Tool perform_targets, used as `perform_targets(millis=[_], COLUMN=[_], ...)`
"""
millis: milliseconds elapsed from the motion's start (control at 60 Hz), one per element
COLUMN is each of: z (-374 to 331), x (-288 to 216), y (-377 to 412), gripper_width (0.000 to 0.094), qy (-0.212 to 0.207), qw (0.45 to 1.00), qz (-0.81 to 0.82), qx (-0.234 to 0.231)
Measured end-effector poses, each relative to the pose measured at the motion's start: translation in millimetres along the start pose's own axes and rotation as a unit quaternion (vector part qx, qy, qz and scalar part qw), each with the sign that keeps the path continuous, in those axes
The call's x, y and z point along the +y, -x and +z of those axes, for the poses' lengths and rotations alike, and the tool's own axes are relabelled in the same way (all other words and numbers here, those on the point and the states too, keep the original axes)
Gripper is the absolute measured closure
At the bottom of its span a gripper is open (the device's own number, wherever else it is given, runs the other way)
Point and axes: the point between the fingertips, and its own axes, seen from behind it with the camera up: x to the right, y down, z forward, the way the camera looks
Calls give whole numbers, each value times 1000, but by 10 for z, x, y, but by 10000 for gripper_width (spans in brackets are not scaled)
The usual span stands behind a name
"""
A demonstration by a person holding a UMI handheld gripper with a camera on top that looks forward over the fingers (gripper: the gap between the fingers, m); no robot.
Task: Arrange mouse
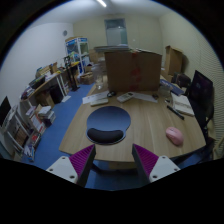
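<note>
Above the near edge of the wooden worktop (140, 125), the claw (114, 160) stands wide and empty. Just ahead lies a dark mouse mat (106, 124). A pink mouse (175, 136) rests well apart, to the right.

The gripper (113, 165) has two white fingers with angular, blocky outer shells. Each finger bears a magenta pad (83, 159) on its inner face, shaped like a wedge that tapers toward the tip.

Bright ceiling light (102, 3) overhead lights the room evenly; fisheye curvature bends edges, soft focus throughout.
</note>
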Motion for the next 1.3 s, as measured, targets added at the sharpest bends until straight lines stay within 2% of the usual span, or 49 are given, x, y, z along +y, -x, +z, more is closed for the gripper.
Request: perform_targets(millis=[217, 350, 483, 617, 783, 817, 917, 1050, 1100, 1150, 1217, 1300], z=[-6, 45, 271, 615, 1077, 1139, 1323, 1496, 1568, 1593, 1611, 1613], x=[119, 259, 280, 460, 534, 425, 286, 81, 21, -18, -20, -2], y=[-722, -1472, -2105, -2695, -3029, -3018, -3056, -3118, -3182, -3253, -3278, -3294], gripper_width=[190, 190, 193, 191, 167, 182, 173, 178, 194, 421, 455, 490], qy=[-2, 0, -32, -28, -26, -45, -53, -68, -76, -87, -89, -65], qw=[999, 998, 998, 997, 998, 998, 997, 996, 994, 990, 987, 986], qz=[24, 29, 28, 10, -5, -4, -14, 3, 16, 28, 38, 67], qx=[23, 49, 51, 70, 60, 53, 45, 63, 82, 107, 126, 140])
